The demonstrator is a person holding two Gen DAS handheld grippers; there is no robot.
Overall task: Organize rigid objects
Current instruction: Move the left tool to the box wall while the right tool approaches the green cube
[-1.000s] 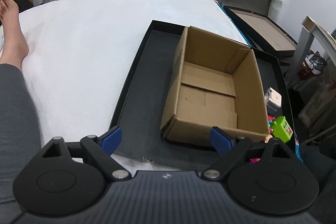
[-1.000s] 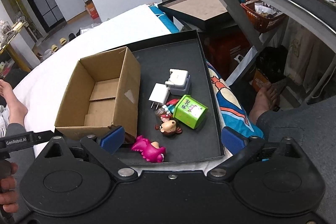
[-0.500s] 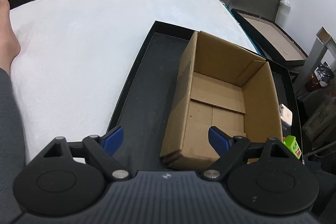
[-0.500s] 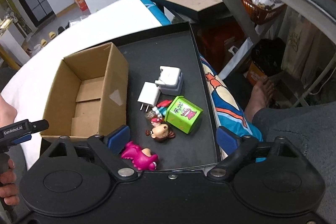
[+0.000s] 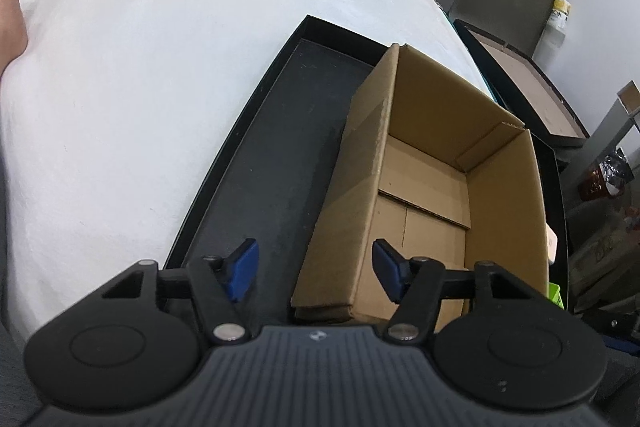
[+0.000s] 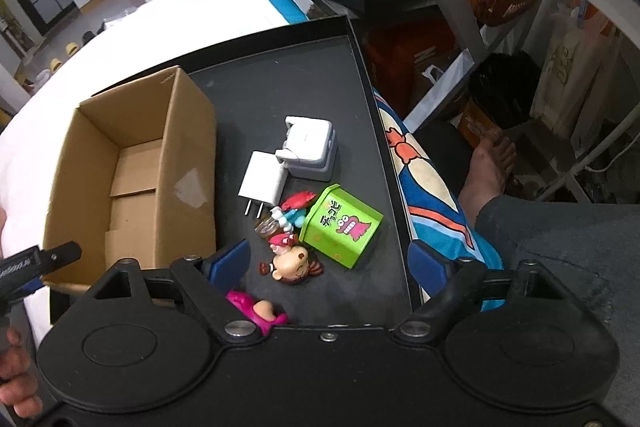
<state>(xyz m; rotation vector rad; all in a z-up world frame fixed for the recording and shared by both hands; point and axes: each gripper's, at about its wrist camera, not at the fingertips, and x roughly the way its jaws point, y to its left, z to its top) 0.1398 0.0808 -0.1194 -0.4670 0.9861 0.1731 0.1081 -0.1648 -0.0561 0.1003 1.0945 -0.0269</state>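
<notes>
- My open brown cardboard box is empty; nothing sorted yet.
- Green printed tin, white chargers and figurines wait on the black tray.
- Left gripper and right gripper: both spread, holding nothing.

The cardboard box was plain brown, the tray black, the bed white. Two chargers were white, the tin bright green with pink cartoon print, one figurine magenta, possibly a dinosaur.

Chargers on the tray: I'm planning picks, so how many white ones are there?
2: a flat charger with prongs beside the box, and a bulkier charger touching it on the right. Others may hide under the toys.
</notes>
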